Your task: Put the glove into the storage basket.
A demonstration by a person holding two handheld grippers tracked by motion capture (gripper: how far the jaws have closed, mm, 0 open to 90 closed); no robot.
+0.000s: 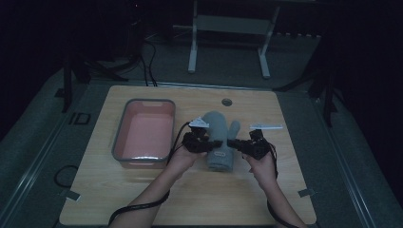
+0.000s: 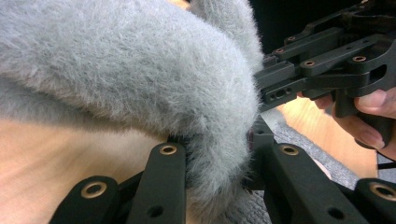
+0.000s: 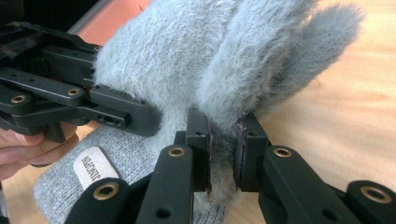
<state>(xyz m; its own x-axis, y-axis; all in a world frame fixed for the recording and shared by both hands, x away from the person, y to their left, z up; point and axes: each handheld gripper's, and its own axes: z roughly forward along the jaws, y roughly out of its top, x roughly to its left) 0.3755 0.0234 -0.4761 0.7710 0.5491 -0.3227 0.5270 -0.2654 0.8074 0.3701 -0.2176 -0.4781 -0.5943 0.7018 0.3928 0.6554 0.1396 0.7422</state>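
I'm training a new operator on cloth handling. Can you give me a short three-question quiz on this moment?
1. True or false: both grippers are shut on the grey mitten.
2. Which side of the mitten does the pink tray lie on in the high view: A left, B right?
3. What does the mitten's knitted cuff carry?

Key: 1 true, the left gripper and the right gripper each pinch its fuzzy edge. 2 A. 3 a small white label.
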